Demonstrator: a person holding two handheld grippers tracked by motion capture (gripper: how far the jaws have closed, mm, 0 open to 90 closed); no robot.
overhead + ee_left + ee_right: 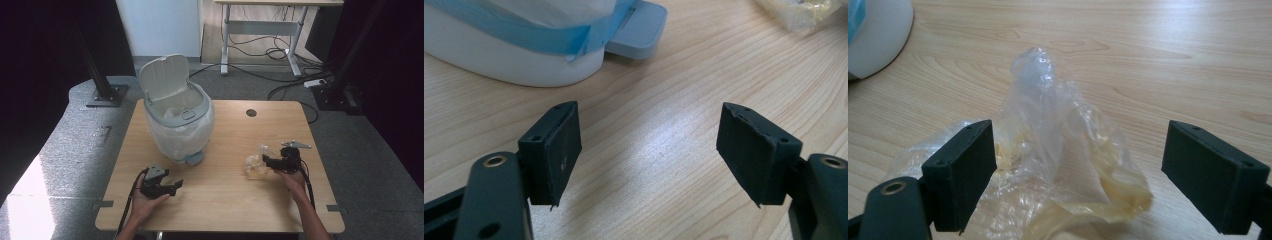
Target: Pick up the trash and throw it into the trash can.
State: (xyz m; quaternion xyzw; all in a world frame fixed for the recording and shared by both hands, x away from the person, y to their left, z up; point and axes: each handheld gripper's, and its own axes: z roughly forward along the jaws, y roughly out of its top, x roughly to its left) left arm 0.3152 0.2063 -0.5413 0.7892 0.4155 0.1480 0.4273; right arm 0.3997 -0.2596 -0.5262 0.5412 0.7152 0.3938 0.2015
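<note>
High view: a person stands at a light wooden table [225, 200] with a two-jaw tool in each hand. Toward the far left of the table sits a small white pedal bin [178, 122], its lid tipped up and back, a thin liner bag folded over its rim.

The right tool [266, 161] is at the right side of the table, pointing left at a crumpled clear plastic wrapper [255, 161] with a yellowish tint. In the right gripper view the wrapper [1058, 165] lies on the wood between the two black jaws, which stand wide. The left jaw is against its edge, the right jaw is clear of it, and nothing is gripped.

The left tool [172, 187] is near the front edge, pointing right, well apart from the wrapper. Its jaws stand wide and empty over bare wood, with the bin's grey foot pedal [636, 30] just ahead.

My reading: the bin is already open and lined. Picking the wrapper up, carrying it across and dropping it in are all still to do.
</note>
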